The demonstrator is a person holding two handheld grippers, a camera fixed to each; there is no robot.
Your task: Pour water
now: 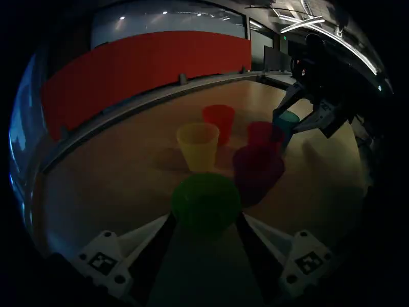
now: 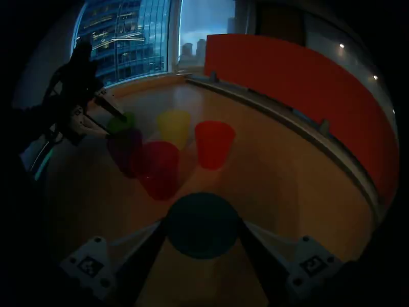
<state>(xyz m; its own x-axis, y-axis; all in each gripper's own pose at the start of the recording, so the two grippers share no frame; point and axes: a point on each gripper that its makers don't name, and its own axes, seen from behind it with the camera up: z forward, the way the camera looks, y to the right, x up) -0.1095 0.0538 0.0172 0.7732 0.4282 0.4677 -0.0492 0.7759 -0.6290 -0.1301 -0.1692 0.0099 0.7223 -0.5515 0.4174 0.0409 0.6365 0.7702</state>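
1. Left gripper view: the left claw (image 1: 205,217) is squeezed onto a green cup (image 1: 205,199), with one finger on each side. That keeps the cup straight up, so nothing can spill.
2. Right gripper view: the right claw (image 2: 203,230) hugs a teal cup (image 2: 202,222) the same way, and it is straight up too.
3. Just past the green cup stands a purple cup (image 1: 257,171), with a yellow cup (image 1: 198,146) beside it. Behind those are a dark red cup (image 1: 265,134) and a red cup (image 1: 219,120).
4. These four cups stand close together near the middle of the table (image 1: 117,179), well away from its edges. I think that makes them easy to reach from both sides.
5. The two claws face each other across the bunch of cups.
6. It is too dark to see water in any cup. No cup is tipped, so I think the pouring has not begun.
7. Next, I think one held cup must tip slowly over the mouth of another cup.
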